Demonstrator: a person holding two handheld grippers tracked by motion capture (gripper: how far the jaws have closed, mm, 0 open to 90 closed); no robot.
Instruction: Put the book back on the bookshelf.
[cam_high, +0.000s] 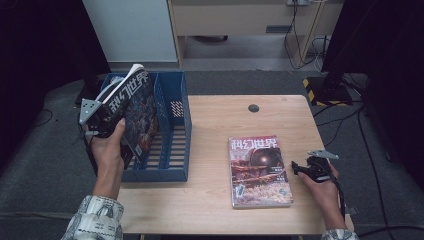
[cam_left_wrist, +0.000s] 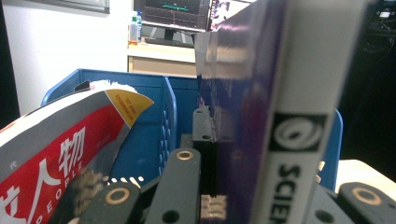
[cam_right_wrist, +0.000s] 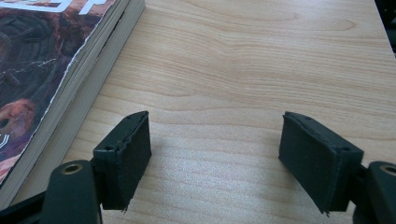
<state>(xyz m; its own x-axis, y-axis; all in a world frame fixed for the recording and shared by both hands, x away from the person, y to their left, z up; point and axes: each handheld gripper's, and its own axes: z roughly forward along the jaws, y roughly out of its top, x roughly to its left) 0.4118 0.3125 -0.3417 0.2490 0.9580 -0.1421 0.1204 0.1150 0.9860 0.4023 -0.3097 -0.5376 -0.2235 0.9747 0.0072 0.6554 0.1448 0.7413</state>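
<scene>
Standing on edge, a magazine (cam_high: 137, 107) is clamped in the left tool (cam_high: 107, 117) above the blue file rack (cam_high: 172, 145) at the left end of the bench (cam_high: 215, 120). In the high view its cover faces right and it leans a little, its lower edge down among the rack's compartments; which compartment it is over cannot be told for certain. The left hand (cam_high: 107, 150) grips the tool from below, a patterned sleeve (cam_high: 95, 220) behind it. In the left gripper view the magazine's white spine (cam_left_wrist: 299, 112) rises straight up between the black jaws, which are pressed together on it. Just to its left in that view, a second magazine with a red cover (cam_left_wrist: 65, 158) already leans inside the rack, tilted against the blue wall (cam_left_wrist: 140, 93).

Farther right on the bench, a third magazine (cam_high: 260, 170) lies flat, cover up, well apart from the rack. The right tool (cam_high: 300, 169) sits just beside that magazine's right edge, held low by the right hand (cam_high: 322, 187). In the right gripper view its two jaws stand wide apart with bare wood between them, and the flat magazine's page edges (cam_right_wrist: 88, 79) run along the left, close to the left jaw but not touching it.
</scene>
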